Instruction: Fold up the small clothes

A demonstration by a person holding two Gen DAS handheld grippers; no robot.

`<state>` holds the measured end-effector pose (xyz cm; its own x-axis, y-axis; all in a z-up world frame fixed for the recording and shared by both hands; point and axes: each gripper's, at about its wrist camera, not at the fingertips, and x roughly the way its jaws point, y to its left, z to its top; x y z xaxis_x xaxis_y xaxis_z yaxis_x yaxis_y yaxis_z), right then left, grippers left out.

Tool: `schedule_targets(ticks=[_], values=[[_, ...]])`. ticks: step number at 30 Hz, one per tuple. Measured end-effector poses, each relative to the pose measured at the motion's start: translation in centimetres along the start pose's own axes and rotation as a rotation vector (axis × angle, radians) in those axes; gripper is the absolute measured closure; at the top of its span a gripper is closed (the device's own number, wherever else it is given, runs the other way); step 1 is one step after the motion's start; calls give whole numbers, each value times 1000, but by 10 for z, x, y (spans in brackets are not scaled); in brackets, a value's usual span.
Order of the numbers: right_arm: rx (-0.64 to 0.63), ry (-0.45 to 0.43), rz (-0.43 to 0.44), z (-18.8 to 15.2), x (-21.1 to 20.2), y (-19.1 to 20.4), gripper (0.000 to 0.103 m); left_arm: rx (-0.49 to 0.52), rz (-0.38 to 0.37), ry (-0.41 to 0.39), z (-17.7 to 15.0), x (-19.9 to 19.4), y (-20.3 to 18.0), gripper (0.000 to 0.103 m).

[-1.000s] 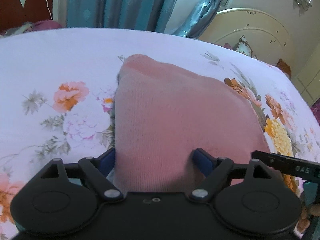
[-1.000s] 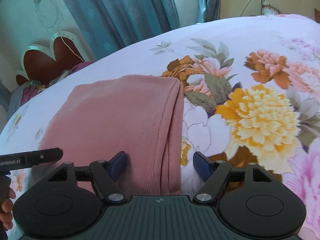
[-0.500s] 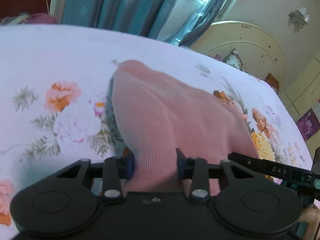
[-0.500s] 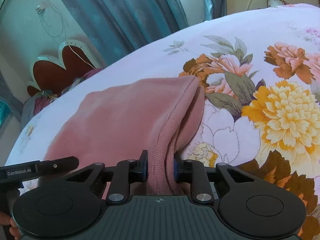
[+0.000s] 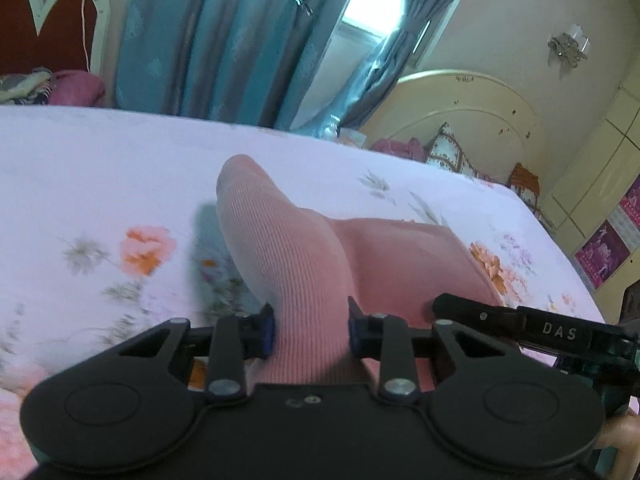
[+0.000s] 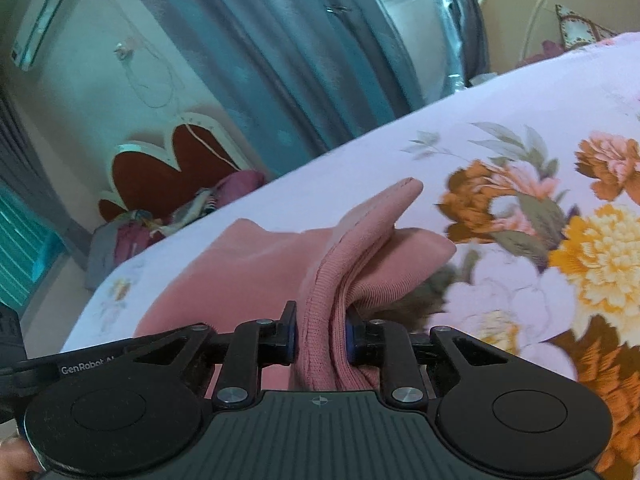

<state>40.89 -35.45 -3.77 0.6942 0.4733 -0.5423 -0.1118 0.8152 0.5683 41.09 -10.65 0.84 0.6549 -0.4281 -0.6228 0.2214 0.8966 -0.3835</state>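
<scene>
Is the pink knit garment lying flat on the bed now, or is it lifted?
Partly lifted. The pink knit garment rises bunched from the floral bedsheet into the pinching jaws; its far end still rests there.

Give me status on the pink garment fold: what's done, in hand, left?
Done: the pink ribbed knit garment looks already folded at least once, since doubled layers show at its edge in the right wrist view. In hand: the left tool, its jaws closing, and the right tool each pinch a near corner, lifted off the white floral bedsheet. Left: carry the near edge over the far part and lay it flat.
</scene>
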Motion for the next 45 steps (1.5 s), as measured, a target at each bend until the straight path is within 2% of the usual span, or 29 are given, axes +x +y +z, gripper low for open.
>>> schedule_targets(ticks=[5,11,18,22,27,30,33,36,40,43,45], values=[[-25,-7,35,-7,10,52,81,2,10,-43,7,-40,37,73],[-44,-18,57,-29,48,135,81,-3,14,-76,17,-83,113,73],[-44,-2,87,-59,127,227,81,-12,66,-94,33,-116,213,73],[-54,44,106,-73,176,261,81,-40,119,-91,38,-121,262,73],[-75,132,86,-90,232,278,81,-61,177,-66,30,-115,308,73],[-83,159,48,-99,246,272,81,-62,212,-40,17,-106,328,72],[-69,179,15,-101,248,256,81,-57,225,-21,3,-100,341,65],[-73,193,-56,-103,253,246,80,-42,232,-23,0,-98,342,55],[-91,165,-118,-100,251,244,78,-14,253,-26,1,-106,339,48],[-166,84,-164,-95,244,262,78,20,275,-103,2,-125,337,48],[-201,56,-160,-90,248,277,78,46,268,-151,6,-133,333,49]])
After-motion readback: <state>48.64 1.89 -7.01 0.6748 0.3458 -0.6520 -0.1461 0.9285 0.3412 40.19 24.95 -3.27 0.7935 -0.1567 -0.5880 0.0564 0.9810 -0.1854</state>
